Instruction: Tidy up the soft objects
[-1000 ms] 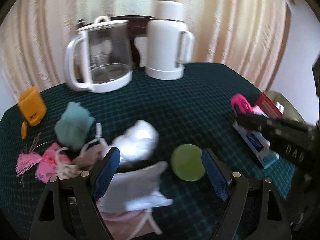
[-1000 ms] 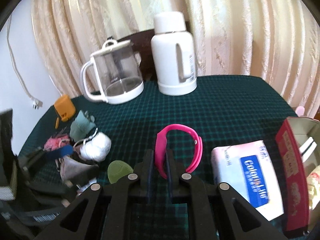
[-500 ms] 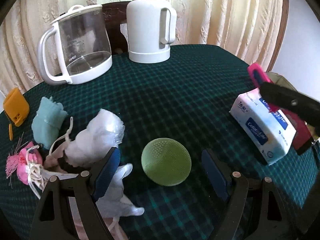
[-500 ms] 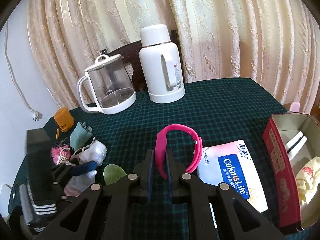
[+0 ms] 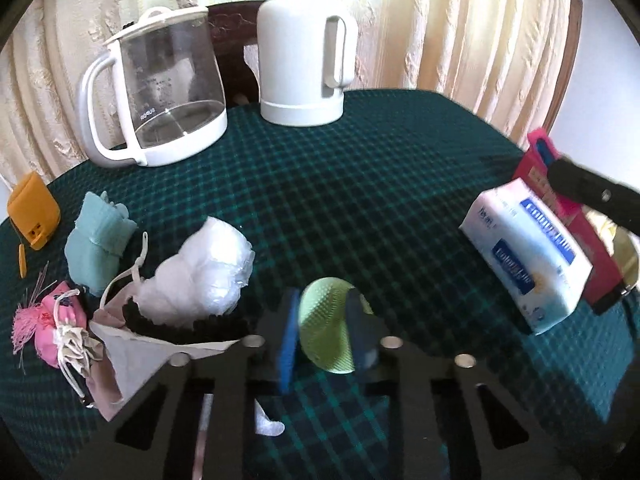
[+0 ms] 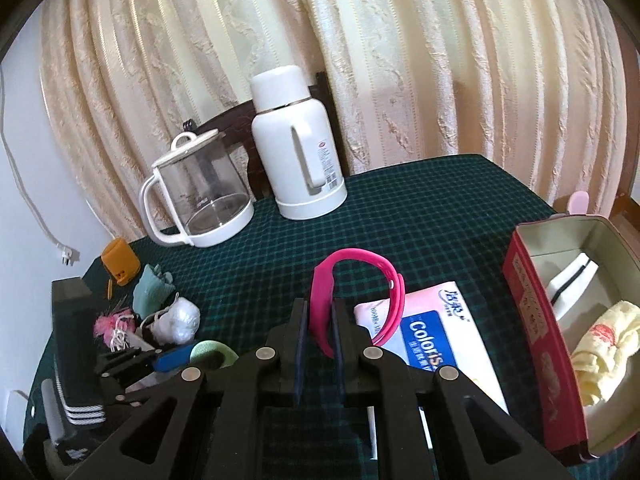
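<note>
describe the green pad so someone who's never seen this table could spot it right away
On the dark green checked tablecloth, look in front of the glass kettle, just right of the heap of soft things around the white bundle. The left gripper is closing on the green pad: the only round, lime-green, dotted thing there.

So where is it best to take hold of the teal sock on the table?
Grip the teal sock at its bunched upper end, coming from above. That end stands up, with bare cloth of the table behind it, while its lower end lies against the cord and the pile of soft things.
</note>
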{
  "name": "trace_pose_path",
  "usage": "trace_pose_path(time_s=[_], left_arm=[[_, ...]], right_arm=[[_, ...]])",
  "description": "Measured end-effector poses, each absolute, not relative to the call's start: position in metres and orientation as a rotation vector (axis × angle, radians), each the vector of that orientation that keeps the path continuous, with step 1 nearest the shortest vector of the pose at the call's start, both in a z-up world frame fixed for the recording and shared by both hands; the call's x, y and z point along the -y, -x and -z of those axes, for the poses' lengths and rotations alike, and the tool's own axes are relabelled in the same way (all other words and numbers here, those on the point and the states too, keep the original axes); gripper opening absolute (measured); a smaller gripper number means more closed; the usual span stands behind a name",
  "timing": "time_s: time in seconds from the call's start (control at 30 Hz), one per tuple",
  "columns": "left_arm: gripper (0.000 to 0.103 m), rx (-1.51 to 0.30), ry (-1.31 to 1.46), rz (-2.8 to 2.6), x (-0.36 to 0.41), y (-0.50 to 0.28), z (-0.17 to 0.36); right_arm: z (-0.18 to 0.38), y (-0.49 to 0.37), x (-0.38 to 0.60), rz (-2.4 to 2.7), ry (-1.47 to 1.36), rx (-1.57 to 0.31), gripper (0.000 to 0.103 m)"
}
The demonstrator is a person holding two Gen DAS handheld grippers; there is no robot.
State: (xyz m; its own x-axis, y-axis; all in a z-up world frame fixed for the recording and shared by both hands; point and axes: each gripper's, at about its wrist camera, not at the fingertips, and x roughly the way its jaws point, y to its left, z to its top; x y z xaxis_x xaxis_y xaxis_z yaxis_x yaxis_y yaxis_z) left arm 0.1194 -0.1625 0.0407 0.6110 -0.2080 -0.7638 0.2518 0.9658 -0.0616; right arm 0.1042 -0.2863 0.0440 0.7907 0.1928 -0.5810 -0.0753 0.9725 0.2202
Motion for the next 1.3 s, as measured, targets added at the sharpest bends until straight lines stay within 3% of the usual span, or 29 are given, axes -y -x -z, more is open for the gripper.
trace_pose_path(time_s=[0.17,0.5,0.7,0.77,0.83,0.9,0.97,1.3], left_arm=[[0.014,-0.821,-0.022,0.289,0.155,-0.111,-0.06],[0.016,-0.825,0.0,0.325,0.15,-0.1,-0.068],[0.037,-0.87,0.018,0.311,0.151,-0.102,-0.056],[0.059,-0.881,0.029,0.298,0.15,-0.104,-0.053],[0.068,-0.879,0.035,0.287,0.15,-0.104,-0.051],[0.07,-0.877,0.027,0.281,0.151,-0.105,-0.049],[0.076,-0.885,0.01,0.277,0.155,-0.106,-0.046],[0.079,-0.909,-0.074,0.244,0.174,-0.124,-0.025]], right_arm=[[-0.052,-0.099,0.3,-0.113,-0.218,-0.614,0.012],[-0.059,-0.088,0.358,0.086,-0.303,-0.565,0.012],[-0.05,-0.082,0.393,0.24,-0.335,-0.571,0.012],[-0.046,-0.081,0.402,0.268,-0.347,-0.58,0.013],[-0.04,-0.08,0.409,0.292,-0.366,-0.59,0.017],[-0.037,-0.076,0.413,0.308,-0.38,-0.59,0.04],[-0.036,-0.072,0.414,0.319,-0.381,-0.575,0.055],[-0.046,-0.061,0.405,0.285,-0.362,-0.534,0.057]])
